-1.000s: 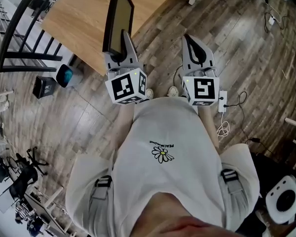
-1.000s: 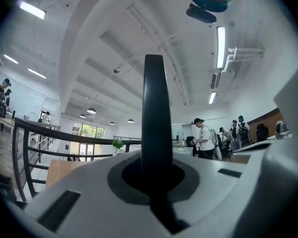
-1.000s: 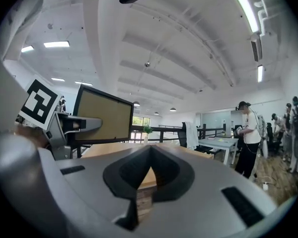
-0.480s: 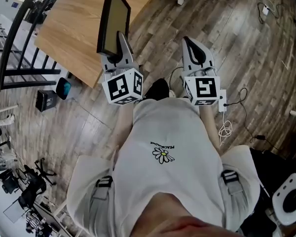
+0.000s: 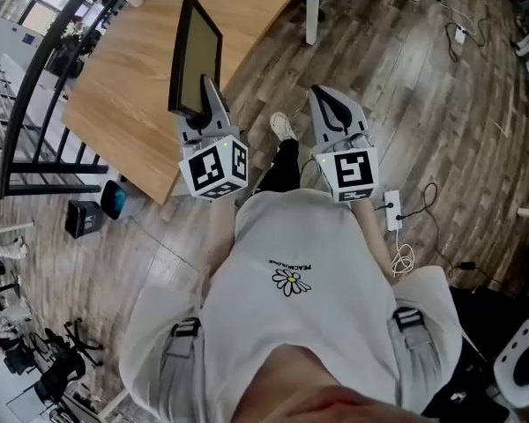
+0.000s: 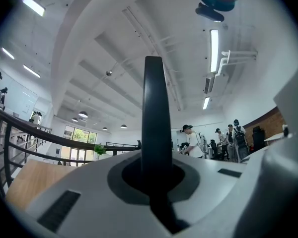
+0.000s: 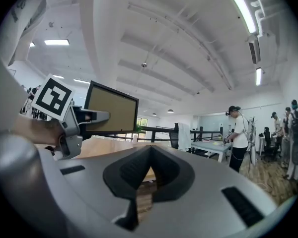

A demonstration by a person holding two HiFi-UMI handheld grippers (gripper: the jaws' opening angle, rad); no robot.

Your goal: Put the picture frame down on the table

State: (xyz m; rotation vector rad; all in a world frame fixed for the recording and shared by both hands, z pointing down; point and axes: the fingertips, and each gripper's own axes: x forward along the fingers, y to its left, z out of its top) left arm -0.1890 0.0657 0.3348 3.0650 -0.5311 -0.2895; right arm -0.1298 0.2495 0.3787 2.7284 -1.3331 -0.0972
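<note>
The picture frame (image 5: 197, 55) is black-rimmed with a tan panel. It stands upright on its edge above the wooden table (image 5: 115, 95), near the table's front corner. My left gripper (image 5: 208, 93) is shut on its lower edge. In the left gripper view the frame (image 6: 154, 108) shows edge-on as a dark bar rising from between the jaws. My right gripper (image 5: 323, 100) is shut and holds nothing. It hangs over the wooden floor to the right of the table. The right gripper view shows the frame (image 7: 111, 110) and the left gripper (image 7: 84, 118) at the left.
A black railing (image 5: 35, 69) runs along the table's left side. A white table leg (image 5: 312, 11) stands at the far corner. On the floor lie a power strip with cables (image 5: 392, 211) and a black box (image 5: 81, 217). Several people (image 6: 191, 139) stand far back.
Both grippers have moved forward together, and the frame now stands further over the table top. My leg and shoe have stepped into view between the grippers.
</note>
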